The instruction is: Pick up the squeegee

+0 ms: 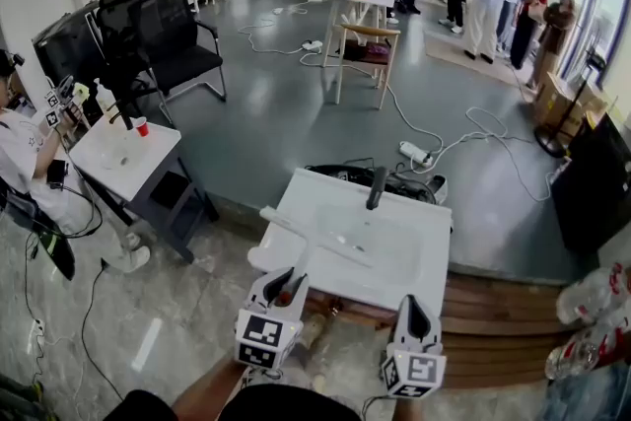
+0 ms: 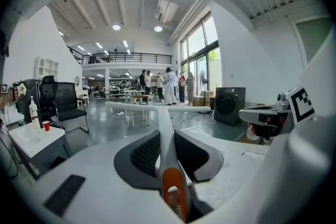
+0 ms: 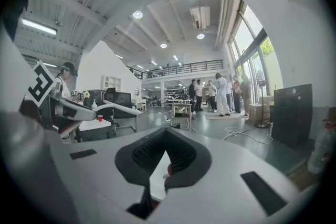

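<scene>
Left fingers (image 2: 143,155) clamped on squeegee (image 2: 164,113) handle, with the orange inset between the pads. Only the left gripper view shows that. Head view adds: T-blade over near-left of white worktop (image 1: 414,246), contact unclear; black tap (image 1: 377,187) at far edge. Right fingers (image 3: 182,155) tips together, nothing between. Right gripper (image 1: 412,309) and left gripper (image 1: 284,286) both at worktop's near edge.
</scene>
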Motion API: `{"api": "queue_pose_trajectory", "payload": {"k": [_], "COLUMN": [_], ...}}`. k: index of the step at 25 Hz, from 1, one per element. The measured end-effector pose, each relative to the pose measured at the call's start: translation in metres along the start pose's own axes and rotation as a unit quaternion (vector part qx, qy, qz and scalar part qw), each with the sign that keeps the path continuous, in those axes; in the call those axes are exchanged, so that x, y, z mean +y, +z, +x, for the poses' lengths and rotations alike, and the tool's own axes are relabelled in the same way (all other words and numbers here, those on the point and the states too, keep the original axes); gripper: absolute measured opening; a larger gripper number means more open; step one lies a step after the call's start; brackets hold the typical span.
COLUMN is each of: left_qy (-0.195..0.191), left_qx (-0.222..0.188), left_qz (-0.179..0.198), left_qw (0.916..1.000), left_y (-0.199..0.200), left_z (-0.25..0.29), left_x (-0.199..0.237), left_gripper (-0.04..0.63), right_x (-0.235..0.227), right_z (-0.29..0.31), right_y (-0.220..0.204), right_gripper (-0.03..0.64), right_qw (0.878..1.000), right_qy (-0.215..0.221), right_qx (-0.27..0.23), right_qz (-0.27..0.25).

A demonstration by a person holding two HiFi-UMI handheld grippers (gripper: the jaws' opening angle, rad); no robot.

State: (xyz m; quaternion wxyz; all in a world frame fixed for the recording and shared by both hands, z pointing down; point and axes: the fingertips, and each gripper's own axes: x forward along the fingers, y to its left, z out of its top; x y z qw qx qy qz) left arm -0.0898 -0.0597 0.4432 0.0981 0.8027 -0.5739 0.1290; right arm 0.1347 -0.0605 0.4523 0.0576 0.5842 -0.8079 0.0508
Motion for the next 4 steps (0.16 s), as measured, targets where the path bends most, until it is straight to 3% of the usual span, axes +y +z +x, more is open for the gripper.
{"api": "queue_pose_trajectory", "payload": {"k": [4], "left_qy": [0.0], "left_qx": [0.002], "left_qz": [0.0], "left_qw": [1.0], "left_y": [-0.0023], "left_z": [0.0006], "left_x": [0.0012], "left_gripper": [0.084], "right_x": [0.0032], "right_z": [0.0013], "right_y": [0.0036], "right_gripper": [-0.002], "right_qw": [1.0], "right_qy": [0.003], "right_qx": [-0.005], "right_qz": [0.0]}}
